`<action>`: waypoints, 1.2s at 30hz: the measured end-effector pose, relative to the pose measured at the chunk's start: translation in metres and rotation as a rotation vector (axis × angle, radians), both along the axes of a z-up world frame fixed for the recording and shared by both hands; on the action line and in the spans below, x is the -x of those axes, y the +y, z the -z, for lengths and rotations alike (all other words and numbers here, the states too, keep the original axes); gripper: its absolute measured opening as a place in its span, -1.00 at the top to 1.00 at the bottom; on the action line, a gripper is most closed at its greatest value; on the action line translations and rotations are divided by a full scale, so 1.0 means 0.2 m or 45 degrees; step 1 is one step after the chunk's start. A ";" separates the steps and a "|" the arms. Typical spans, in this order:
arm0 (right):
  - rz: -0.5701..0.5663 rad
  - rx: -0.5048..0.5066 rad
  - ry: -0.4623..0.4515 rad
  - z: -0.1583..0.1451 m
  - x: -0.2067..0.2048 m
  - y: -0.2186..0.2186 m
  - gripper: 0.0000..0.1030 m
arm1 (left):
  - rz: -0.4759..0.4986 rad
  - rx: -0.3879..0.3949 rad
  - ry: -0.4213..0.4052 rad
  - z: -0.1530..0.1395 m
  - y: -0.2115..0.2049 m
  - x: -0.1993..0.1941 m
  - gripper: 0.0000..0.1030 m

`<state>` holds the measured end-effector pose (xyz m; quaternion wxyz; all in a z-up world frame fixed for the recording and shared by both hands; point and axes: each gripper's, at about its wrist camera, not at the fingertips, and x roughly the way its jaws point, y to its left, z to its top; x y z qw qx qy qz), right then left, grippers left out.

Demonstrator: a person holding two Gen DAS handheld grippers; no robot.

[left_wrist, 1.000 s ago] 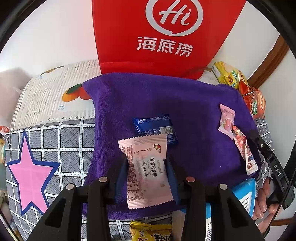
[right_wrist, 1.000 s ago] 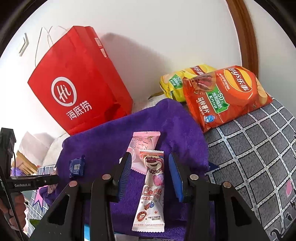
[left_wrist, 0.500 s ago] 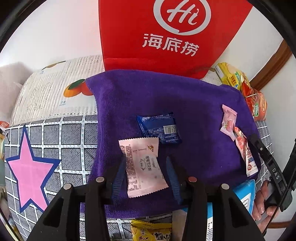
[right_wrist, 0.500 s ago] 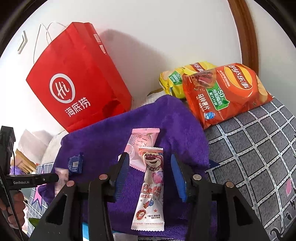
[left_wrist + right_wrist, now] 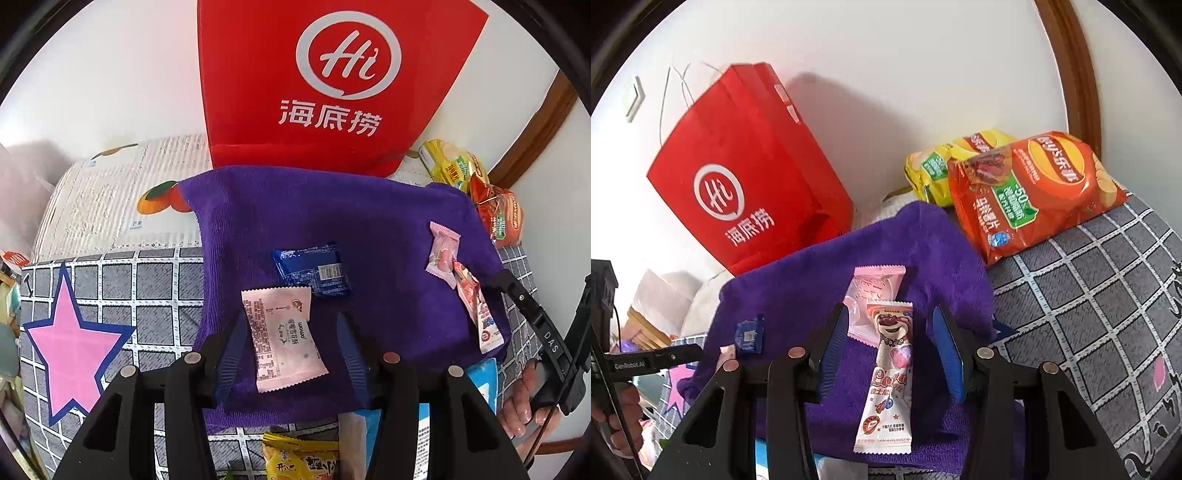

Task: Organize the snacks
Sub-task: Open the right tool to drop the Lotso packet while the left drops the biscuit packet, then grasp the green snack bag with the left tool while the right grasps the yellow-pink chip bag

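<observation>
While the red bag hides its contents, left tool is opening around pink packet, right tool spread.

Left gripper: tilted steeply down, jaws opening, pads clear of the packet between them. Right gripper: shallower tilt, jaws apart, gripping nothing. 1 hand visible on its handle.

Four small snack packets (on purple), two chip bags, one red bag
</observation>
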<state>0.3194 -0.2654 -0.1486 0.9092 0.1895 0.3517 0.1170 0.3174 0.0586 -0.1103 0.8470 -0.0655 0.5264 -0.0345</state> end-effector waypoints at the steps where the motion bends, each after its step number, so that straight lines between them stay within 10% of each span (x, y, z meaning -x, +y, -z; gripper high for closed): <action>1: -0.007 -0.007 -0.010 -0.02 0.01 0.00 0.08 | 0.002 0.002 -0.003 -0.01 0.00 0.00 0.06; 14: -0.108 -0.039 -0.042 -0.21 0.46 0.02 -0.26 | 0.026 0.032 -0.113 -0.19 0.01 0.13 0.01; 36: -0.215 -0.091 0.362 0.09 0.94 0.41 -0.33 | -0.047 0.006 -0.161 -0.20 0.34 0.70 -0.12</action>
